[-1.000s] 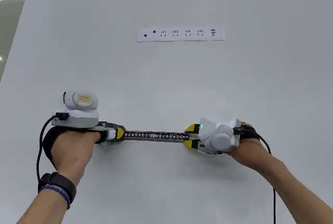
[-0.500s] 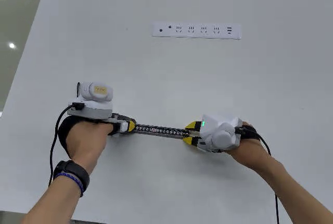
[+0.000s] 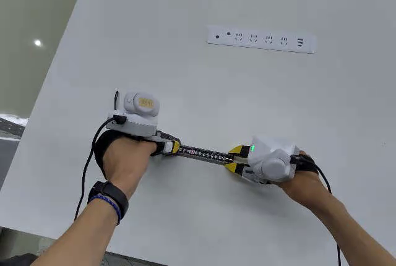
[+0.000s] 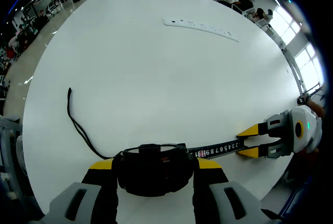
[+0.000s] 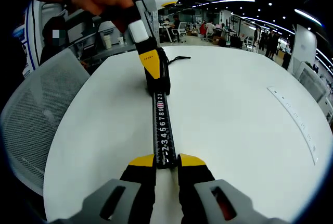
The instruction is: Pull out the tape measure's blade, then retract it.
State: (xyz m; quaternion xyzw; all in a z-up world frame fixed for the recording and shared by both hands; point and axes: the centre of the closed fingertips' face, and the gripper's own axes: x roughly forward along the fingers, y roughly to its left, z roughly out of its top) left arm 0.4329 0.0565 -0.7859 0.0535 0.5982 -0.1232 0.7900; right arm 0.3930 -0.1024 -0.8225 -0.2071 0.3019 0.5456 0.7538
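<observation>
From the head view, the left gripper (image 3: 171, 147) lies low on the white table (image 3: 185, 80), its jaws closed around the black tape measure (image 3: 164, 148), though the case is largely hidden there. The blade (image 3: 204, 154) runs out across the table to the right gripper (image 3: 234, 159), whose yellow-tipped jaws are narrowed onto its far end. A white power strip (image 3: 260, 38) lies well apart, farther up the table. A dark band (image 3: 108, 193) sits on the left wrist.

In the left gripper view, the tape measure's case sits clamped between the two yellow pads, resting on the table. The blade leaves it to the right, its numbers readable, and reaches the right gripper near the table's edge. A thin black cord (image 4: 78, 125) trails from the case across the table.

In the right gripper view, the jaws stand close together, pinching the blade by its end; the hook itself is hidden, so it probably sits between them. The blade lies flat and straight, leading away to the case, which the left gripper holds from above. A grey mesh chair (image 5: 31, 125) stands beside the table.
</observation>
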